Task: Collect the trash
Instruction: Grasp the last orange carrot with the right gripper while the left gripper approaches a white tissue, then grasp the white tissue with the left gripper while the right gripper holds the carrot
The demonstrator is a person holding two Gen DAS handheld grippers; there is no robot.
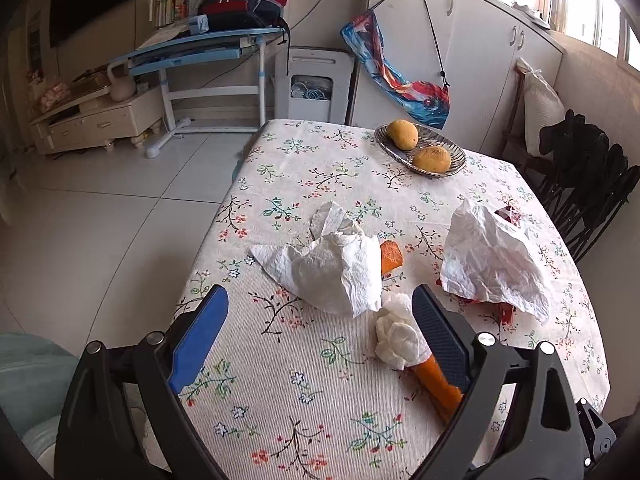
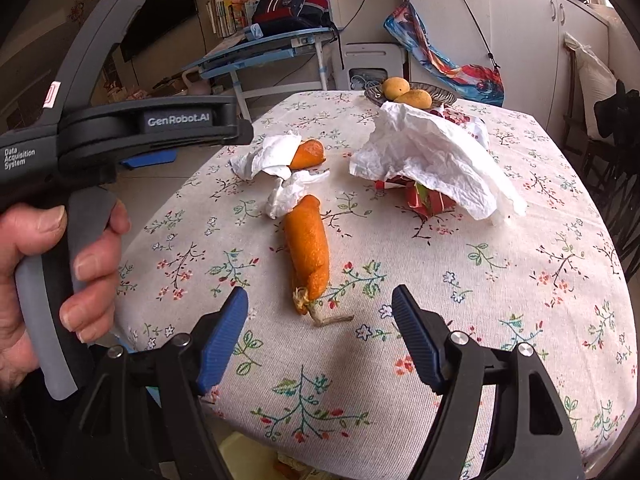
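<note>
left gripper (image 1: 320, 300): black frame, blue pads spread wide apart, nothing between them, above the near half of the table
table (image 1: 280, 400): cream floral tablecloth
crumpled white paper towel (image 1: 324, 264): centre, beyond the pads, partly over a short orange carrot piece (image 1: 391, 256)
small balled white tissue (image 1: 398, 336): just beside the right pad, touching a long orange carrot piece (image 1: 438, 386)
large creased white paper (image 1: 492, 260): right, draped over a red wrapper (image 1: 506, 314)
silver oval dish (image 1: 448, 146): far end, holding two yellow mangoes (image 1: 404, 134)
</note>
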